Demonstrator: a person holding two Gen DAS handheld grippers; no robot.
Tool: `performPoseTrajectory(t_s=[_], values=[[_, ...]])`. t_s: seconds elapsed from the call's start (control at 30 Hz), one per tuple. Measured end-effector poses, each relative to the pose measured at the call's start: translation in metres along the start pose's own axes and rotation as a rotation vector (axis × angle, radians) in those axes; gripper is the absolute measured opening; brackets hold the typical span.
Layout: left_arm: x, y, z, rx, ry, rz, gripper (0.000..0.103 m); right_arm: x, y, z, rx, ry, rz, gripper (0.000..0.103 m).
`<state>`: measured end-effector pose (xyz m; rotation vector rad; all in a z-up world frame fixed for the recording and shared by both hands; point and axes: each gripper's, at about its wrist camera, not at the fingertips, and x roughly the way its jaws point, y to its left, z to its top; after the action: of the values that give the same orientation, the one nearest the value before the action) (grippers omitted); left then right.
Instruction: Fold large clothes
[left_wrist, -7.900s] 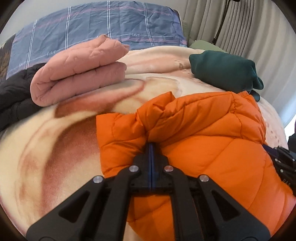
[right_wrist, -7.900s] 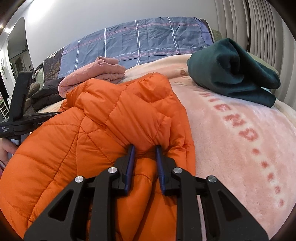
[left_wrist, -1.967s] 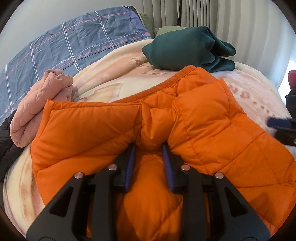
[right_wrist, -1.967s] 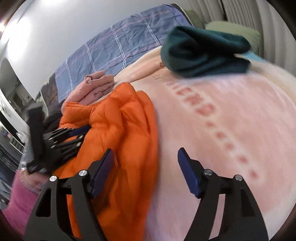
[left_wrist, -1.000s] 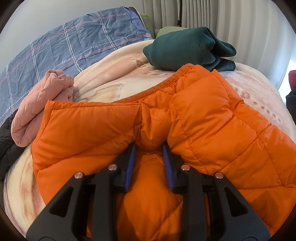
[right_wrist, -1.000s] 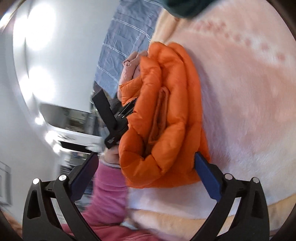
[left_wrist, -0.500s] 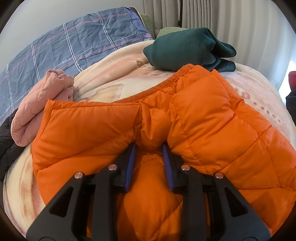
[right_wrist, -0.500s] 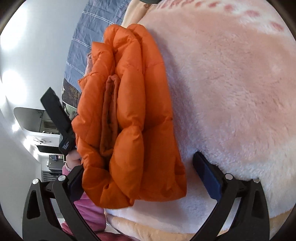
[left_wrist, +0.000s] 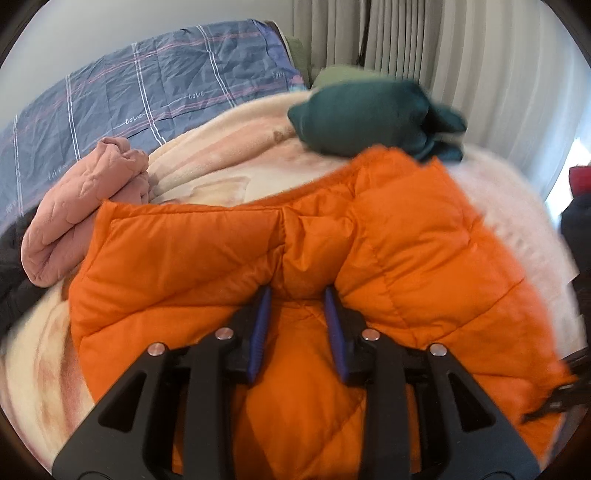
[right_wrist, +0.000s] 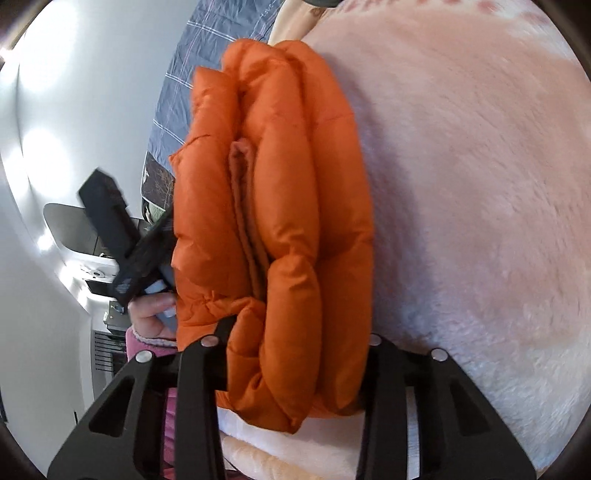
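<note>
Bed blanket (right_wrist: 480, 184) carries the folded jacket (left_wrist: 388, 236), its thick layered end running straight between my right gripper's (right_wrist: 295, 354) wide-apart fingers, while my left gripper (left_wrist: 297, 306) pinches a fold on top.

Orange puffer jacket (left_wrist: 388, 236), seemingly folded, on bed

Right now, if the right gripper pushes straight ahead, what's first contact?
The orange puffer jacket. Its folded stack already sits between the right gripper's fingers, so going forward only drives deeper into the bundle. Beyond it is the pink fleece blanket, though depth is unclear.
</note>
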<state>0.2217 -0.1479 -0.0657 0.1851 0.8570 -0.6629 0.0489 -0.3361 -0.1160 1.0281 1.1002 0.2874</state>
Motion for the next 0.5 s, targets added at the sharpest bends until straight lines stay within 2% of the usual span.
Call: performPoseTrajectory(t_s=[0.1,0.17,0.2,0.27,0.33,0.37,0.47,0.5], values=[[-0.031,0.032,-0.001,-0.157,-0.105,-0.06,0.06,-0.001,0.004,-0.003,-0.051,-0.023,-0.026,0.037],[-0.045,0.05,-0.002,-0.221,-0.146,-0.031,0.069,0.002,0.01,-0.005,-0.076,-0.03,-0.045,0.038],[-0.05,0.061,-0.004,-0.242,-0.155,0.008,0.075,0.004,0.013,-0.007,-0.086,-0.033,-0.053,0.038],[-0.051,0.072,-0.01,-0.246,-0.137,0.066,0.081,0.006,0.017,-0.008,-0.103,-0.039,-0.066,0.04],[-0.043,0.085,-0.021,-0.282,-0.084,0.101,0.086,0.008,0.02,-0.01,-0.115,-0.045,-0.07,0.041],[-0.039,0.09,-0.027,-0.312,-0.064,0.081,0.087,0.009,0.022,-0.012,-0.121,-0.046,-0.071,0.042],[-0.022,0.109,-0.045,-0.474,-0.026,-0.081,0.091,0.015,0.025,-0.018,-0.144,-0.048,-0.092,0.043],[-0.012,0.117,-0.049,-0.539,-0.005,-0.156,0.092,0.014,0.027,-0.018,-0.153,-0.047,-0.1,0.043]])
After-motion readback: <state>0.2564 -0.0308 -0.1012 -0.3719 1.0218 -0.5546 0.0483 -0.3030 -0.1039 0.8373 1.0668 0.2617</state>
